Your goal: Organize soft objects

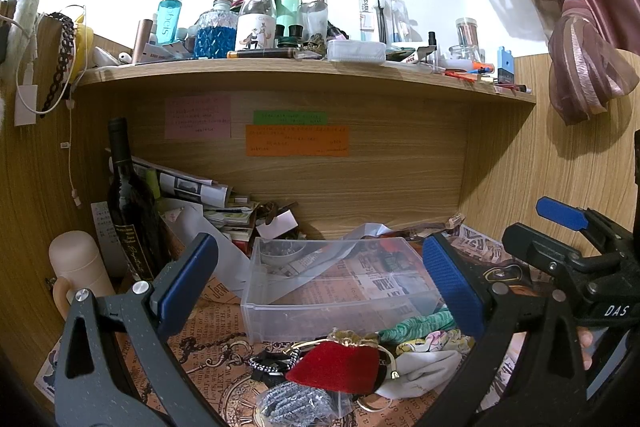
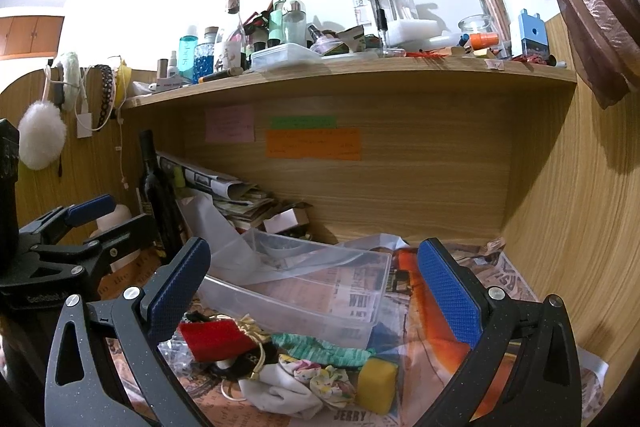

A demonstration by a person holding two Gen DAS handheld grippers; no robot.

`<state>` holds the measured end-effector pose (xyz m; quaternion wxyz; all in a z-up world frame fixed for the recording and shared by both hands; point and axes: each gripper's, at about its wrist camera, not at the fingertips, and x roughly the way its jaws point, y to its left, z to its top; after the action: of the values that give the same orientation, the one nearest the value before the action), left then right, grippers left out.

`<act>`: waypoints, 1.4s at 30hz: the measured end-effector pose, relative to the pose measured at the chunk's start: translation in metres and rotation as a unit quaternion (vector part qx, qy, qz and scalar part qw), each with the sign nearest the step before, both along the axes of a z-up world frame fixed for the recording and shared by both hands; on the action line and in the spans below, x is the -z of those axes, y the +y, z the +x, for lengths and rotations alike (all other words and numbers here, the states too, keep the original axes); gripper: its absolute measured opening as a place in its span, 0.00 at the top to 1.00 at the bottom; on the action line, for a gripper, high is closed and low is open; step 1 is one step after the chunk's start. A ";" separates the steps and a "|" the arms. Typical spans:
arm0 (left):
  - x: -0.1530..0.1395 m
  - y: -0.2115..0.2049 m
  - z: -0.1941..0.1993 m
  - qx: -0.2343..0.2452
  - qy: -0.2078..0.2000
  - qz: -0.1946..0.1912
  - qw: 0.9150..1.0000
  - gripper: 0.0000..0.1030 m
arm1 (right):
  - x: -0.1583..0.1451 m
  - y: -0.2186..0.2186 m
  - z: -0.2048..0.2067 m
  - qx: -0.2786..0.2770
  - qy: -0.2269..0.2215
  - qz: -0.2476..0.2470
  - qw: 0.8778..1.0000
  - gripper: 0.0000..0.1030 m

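Both the left gripper [image 1: 320,287] and right gripper [image 2: 316,291] gape empty; the red velvet pouch [image 1: 336,367] below the left one looks light and limp, best pinched mid-body.

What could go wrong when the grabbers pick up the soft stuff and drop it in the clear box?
Both the left gripper and right gripper are open and empty. The red pouch lies tangled with rings and bands, so extras might lift with it. The clear box looks light and could slide if bumped. The dark bottle stands close and might tip.
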<state>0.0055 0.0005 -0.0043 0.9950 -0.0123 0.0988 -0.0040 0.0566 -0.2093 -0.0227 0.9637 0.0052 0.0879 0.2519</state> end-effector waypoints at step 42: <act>0.003 -0.002 0.005 0.003 0.004 -0.002 1.000 0.00 | 0.001 0.002 0.007 -0.008 0.019 0.010 1.000 0.00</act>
<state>0.0105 -0.0012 -0.0072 0.9945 -0.0139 0.1032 -0.0066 0.0637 -0.2074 -0.0237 0.9597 0.0190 0.1033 0.2607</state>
